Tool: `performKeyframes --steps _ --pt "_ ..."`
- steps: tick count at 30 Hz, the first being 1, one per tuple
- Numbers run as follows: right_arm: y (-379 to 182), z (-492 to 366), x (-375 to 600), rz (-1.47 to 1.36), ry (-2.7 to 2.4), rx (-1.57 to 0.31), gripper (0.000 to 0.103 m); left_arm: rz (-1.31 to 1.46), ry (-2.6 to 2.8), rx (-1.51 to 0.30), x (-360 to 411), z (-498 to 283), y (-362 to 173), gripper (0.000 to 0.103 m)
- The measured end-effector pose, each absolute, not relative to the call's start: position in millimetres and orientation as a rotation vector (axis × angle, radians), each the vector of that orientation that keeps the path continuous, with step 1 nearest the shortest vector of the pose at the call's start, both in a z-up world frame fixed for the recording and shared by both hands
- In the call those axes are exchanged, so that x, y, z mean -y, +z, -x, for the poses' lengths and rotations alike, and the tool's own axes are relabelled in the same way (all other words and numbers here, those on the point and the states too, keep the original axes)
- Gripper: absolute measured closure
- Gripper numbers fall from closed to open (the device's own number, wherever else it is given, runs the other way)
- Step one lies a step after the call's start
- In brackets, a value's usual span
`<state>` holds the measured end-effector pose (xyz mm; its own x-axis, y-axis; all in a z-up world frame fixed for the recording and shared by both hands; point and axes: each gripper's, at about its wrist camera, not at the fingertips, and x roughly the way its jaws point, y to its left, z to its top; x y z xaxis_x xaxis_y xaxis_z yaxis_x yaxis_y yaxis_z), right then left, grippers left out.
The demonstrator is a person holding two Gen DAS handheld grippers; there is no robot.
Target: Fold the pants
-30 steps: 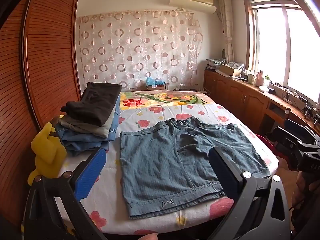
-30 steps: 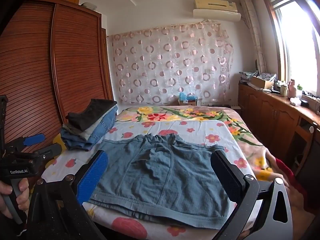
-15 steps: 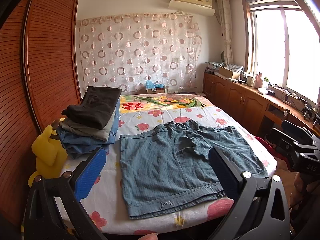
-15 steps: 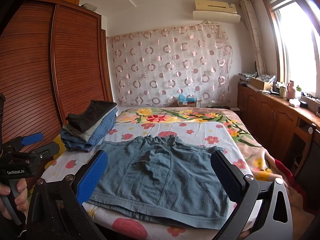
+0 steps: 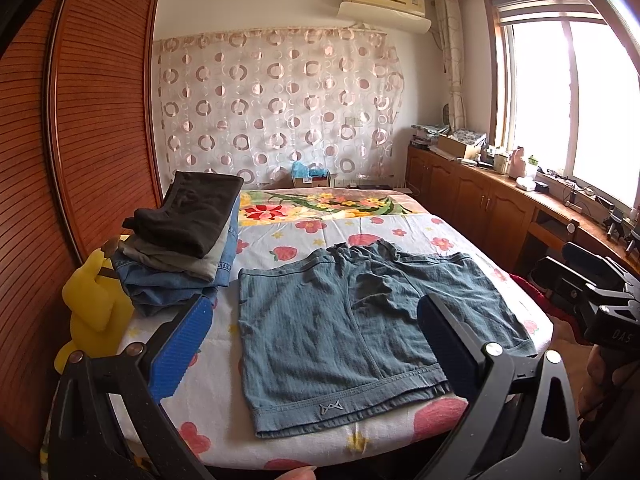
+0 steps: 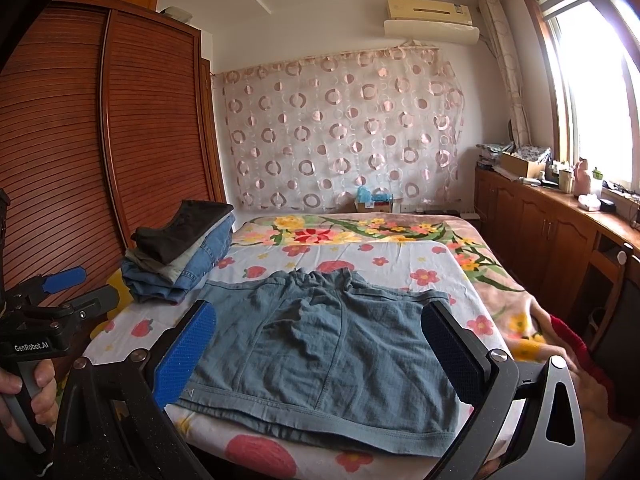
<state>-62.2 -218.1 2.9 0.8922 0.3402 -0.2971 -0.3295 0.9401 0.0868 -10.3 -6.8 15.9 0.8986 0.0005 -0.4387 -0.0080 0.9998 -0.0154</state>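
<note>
Setting: a bedroom, seen from the foot of a bed (image 5: 224,408) covered with a white sheet printed with red flowers and strawberries.
Pants: blue-grey shorts (image 5: 360,332) lie spread flat on the near half of the bed, the waistband along the near edge and some wrinkles in the middle.
Pants, right view: the same shorts (image 6: 328,352) fill the near centre of the sheet.
Left gripper (image 5: 312,344): held above the near edge of the bed, fingers spread wide with nothing between them, clear of the cloth.
Right gripper (image 6: 320,352): also above the near edge, fingers spread wide and empty, not touching the shorts.
Hand (image 6: 28,396): in the right view, a hand at the left edge grips the handle of the left gripper.
Folded pile (image 5: 184,240): a stack of folded clothes, dark piece on top and denim below, sits on the left side of the bed, just beside the shorts.
Yellow toy (image 5: 96,304): stands at the left edge, beside the pile.
Wardrobe (image 5: 104,120): slatted wooden doors along the left wall.
</note>
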Motion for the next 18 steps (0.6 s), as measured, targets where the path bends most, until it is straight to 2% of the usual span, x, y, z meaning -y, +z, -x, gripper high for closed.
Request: performKeyframes --steps 18 --pt "3.0 63.4 217.9 -0.035 0.35 -0.313 0.0 0.019 0.002 -0.45 6.7 10.9 18.2 0.001"
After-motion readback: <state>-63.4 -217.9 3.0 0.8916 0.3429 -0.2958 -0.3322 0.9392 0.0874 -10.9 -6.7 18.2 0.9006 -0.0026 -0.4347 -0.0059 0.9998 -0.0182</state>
